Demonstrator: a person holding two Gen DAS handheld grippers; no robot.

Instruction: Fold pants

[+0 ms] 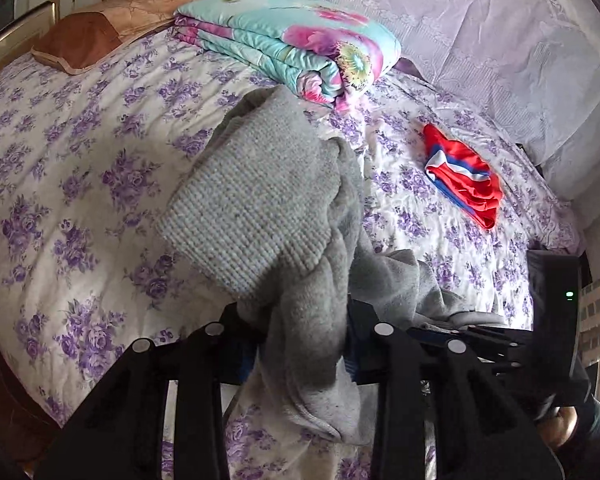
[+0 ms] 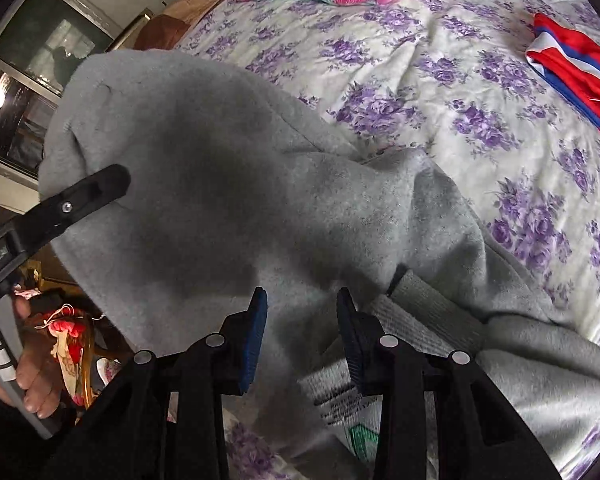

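Grey fleece pants hang bunched from my left gripper, which is shut on the fabric; a ribbed cuff faces the camera. In the right wrist view the same pants drape from the left gripper's finger at the left down onto the bed. My right gripper is open, its blue pads on either side of the fleece near the waistband and its label. The right gripper shows in the left wrist view at lower right.
The bed has a purple-flowered cover. A folded floral quilt and a brown pillow lie at its head. A folded red, white and blue garment lies to the right. A lilac curtain hangs behind.
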